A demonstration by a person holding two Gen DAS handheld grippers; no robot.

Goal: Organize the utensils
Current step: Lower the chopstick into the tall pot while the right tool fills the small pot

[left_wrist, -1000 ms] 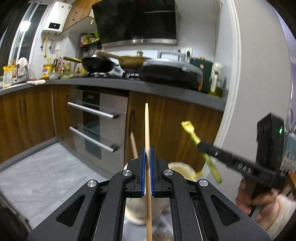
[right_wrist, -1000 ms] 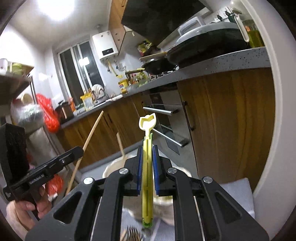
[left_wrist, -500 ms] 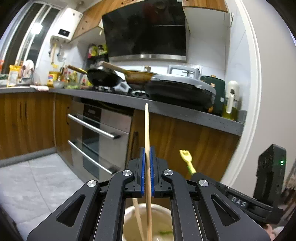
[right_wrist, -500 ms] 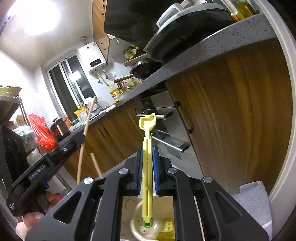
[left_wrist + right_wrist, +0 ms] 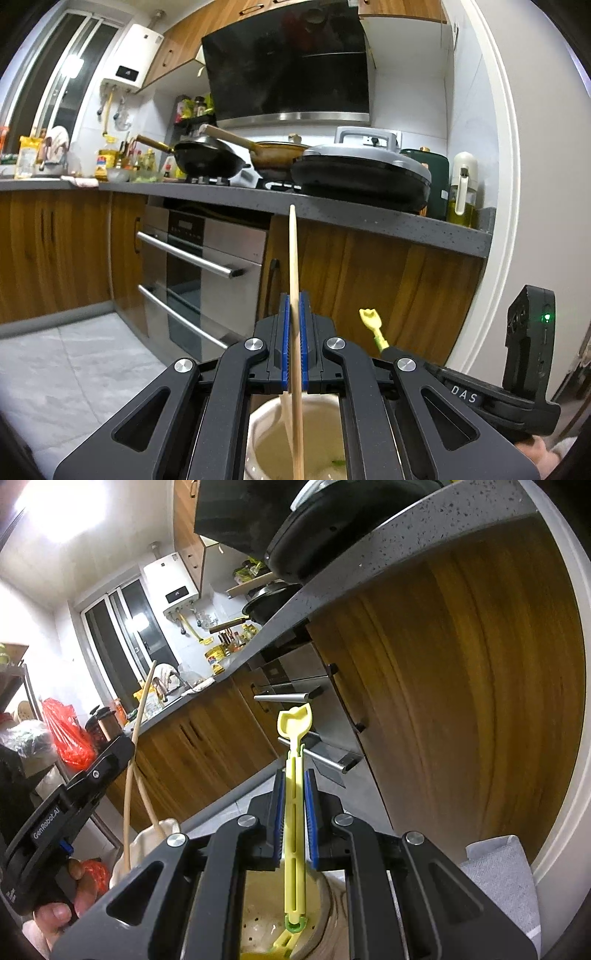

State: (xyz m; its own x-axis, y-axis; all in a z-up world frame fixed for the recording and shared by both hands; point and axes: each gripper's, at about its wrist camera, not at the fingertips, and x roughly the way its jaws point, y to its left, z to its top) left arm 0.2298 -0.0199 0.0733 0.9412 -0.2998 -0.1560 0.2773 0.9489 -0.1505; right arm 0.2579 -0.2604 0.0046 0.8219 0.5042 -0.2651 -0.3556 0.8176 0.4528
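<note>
Both claws are gripping utensils: my left gripper (image 5: 294, 332) is pinching a thin, pale wooden chopstick (image 5: 293, 258), which is running from 6 to 12 o'clock between the blue pads, its lower end dipping into the cream holder (image 5: 258, 435). Meanwhile my right gripper (image 5: 294, 812) is loosening around a yellow-green plastic utensil (image 5: 294, 812), its notched head sticking out at 12 o'clock, tail hanging over the holder.
</note>
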